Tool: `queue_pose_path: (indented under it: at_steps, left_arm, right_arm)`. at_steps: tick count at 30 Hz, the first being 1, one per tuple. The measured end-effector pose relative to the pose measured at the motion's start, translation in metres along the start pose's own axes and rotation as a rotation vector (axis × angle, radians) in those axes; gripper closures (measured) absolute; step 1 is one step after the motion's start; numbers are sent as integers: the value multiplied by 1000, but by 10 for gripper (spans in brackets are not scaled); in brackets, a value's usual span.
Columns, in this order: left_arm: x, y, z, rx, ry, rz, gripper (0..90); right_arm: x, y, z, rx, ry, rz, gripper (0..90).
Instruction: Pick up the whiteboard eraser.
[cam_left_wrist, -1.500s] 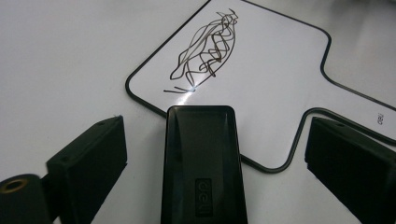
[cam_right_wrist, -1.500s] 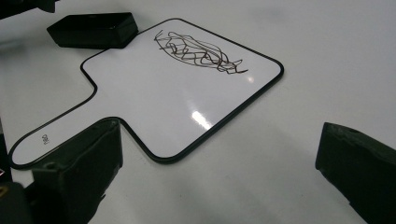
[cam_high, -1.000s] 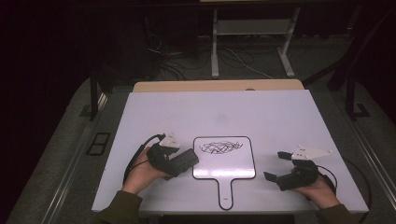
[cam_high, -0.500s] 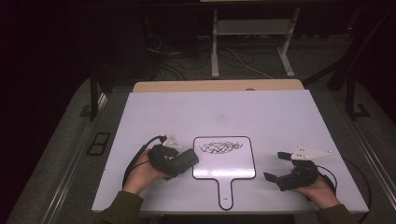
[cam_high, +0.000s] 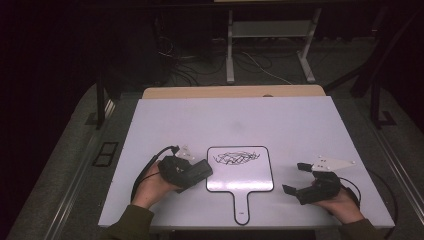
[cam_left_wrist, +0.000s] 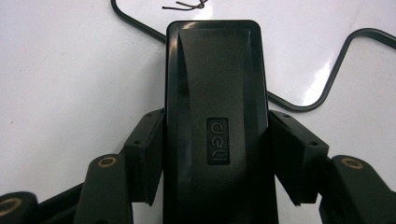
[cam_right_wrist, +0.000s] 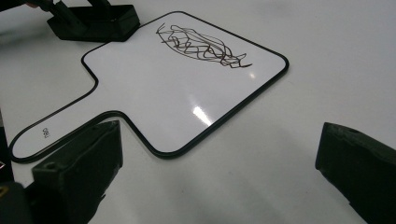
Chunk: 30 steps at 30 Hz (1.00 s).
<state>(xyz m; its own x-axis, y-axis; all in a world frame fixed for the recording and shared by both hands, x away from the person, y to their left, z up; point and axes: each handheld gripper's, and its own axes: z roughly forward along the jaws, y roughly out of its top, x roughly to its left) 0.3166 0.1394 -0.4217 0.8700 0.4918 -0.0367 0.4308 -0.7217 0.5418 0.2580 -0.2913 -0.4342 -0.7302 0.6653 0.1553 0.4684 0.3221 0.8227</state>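
The eraser (cam_left_wrist: 215, 121) is a black block, and the left gripper (cam_high: 192, 172) is clamped tight on it, one jaw on each side. In the high view it sits in the lower left of the frame, with its front end right at the left edge of the small whiteboard (cam_high: 240, 177). The whiteboard lies flat on the white bench (cam_high: 240, 120), low in the middle of the frame, with its handle pointing toward the person. A dark scribble (cam_high: 236, 157) is drawn near its top edge. The scribble looks all there, with no wiped patch that can be seen. So the job looks like it is only starting: the eraser is picked up and brought to the whiteboard, but the rubbing out is not done yet. The right gripper (cam_high: 305, 180) rests at the lower right of the frame, apart from the whiteboard, with its jaws wide apart and nothing between them.
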Motion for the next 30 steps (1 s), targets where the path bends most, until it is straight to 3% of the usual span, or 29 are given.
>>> queue_pose_path:
  at_steps: [6,14,30]
  left_arm:
    - [0,0,0,2,-1,-13,391]
    - [2,1,-2,-5,-15,-67,393]
    - [-1,8,-16,-89,-30,-70,392]
  right_arm:
    - [0,0,0,0,-1,-2,0]
    - [0,0,0,0,0,-4,0]
    - [-1,-1,0,0,0,-1,0]
